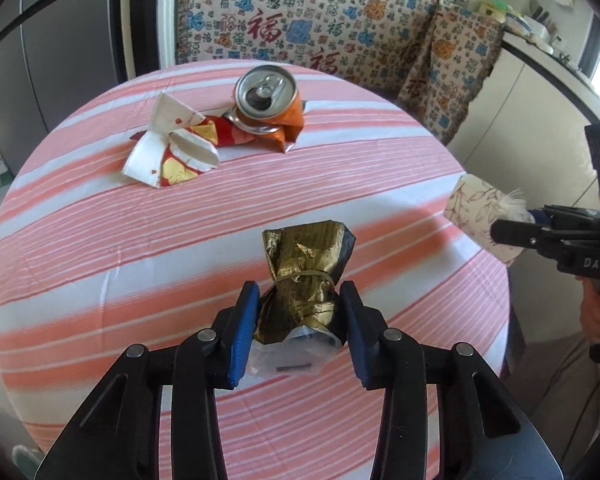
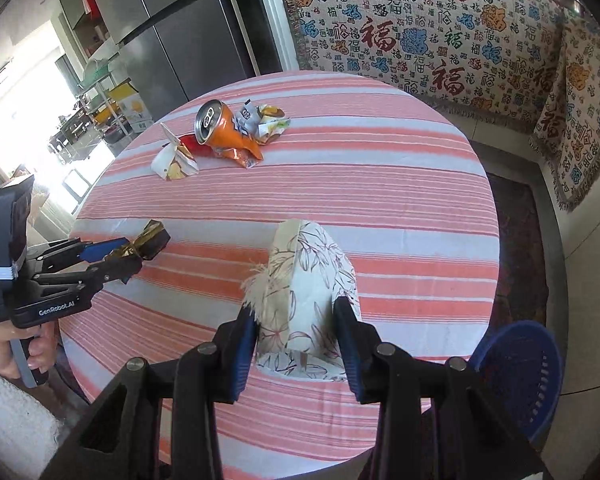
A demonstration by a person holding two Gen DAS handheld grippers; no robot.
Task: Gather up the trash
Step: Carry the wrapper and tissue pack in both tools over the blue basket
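Left wrist view, left tongs (image 1: 298,320) clamped on one gold wrapper (image 1: 306,280), right tongs (image 2: 296,332) clamped on one floral carton (image 2: 312,280), one crushed can (image 1: 266,96).

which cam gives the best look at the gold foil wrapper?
Left wrist. The gold foil wrapper sits centred and close between the left claw pads, with its crinkles and rubber band clear. Right wrist shows the wrapper only small at the left edge, partly hidden by that claw.
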